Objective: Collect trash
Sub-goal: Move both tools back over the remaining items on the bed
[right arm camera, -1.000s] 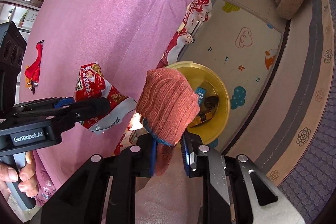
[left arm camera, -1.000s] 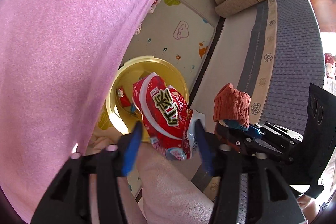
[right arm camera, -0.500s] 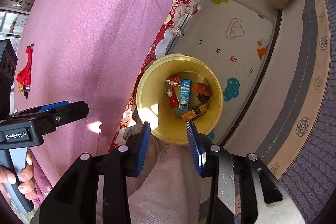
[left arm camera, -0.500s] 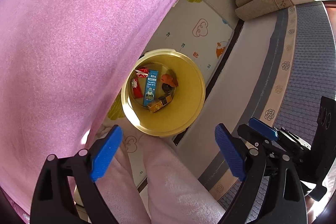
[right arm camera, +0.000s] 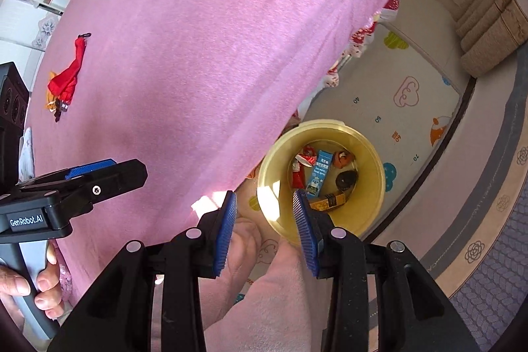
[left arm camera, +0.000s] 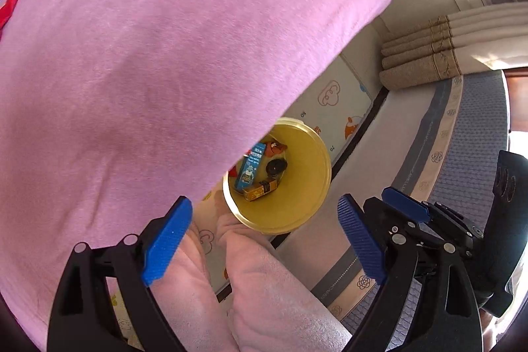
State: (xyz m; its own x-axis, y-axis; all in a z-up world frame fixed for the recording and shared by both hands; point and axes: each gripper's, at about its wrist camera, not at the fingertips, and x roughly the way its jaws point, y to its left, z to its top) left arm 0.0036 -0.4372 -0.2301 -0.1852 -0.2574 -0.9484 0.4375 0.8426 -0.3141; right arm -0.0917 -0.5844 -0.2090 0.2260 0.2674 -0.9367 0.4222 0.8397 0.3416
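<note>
My left gripper (left arm camera: 264, 236) has its ribbed blue pads (left arm camera: 166, 240) spread wide with nothing between them. My right gripper (right arm camera: 265, 230) is also parted, more narrowly, and empty; its pads (right arm camera: 305, 231) carry fine horizontal ridges on matte black plastic arms. In the right wrist view the left unit's body reads "GenRobot.AI" in white on a black plate.

Below both tools sits the round yellow plastic bin (right arm camera: 373, 213), smooth-walled and glossy, on a foam play mat (right arm camera: 412, 108) printed with clouds and numbers such as 40, 50, 60 and 70. The trash lies in its bottom: a tall blue carton (right arm camera: 319, 174) with a cartoon figure and writing too small for me to read, a flat golden-brown box (right arm camera: 330, 202), a dark round disc (right arm camera: 346, 179), a crinkled red wrapper (right arm camera: 302, 165) and a small orange-brown lump (right arm camera: 343, 158).

A fuzzy pink blanket (left arm camera: 148, 55) fills the upper left of both views, and a folded red cloth item (right arm camera: 67, 76) lies on it.
</note>
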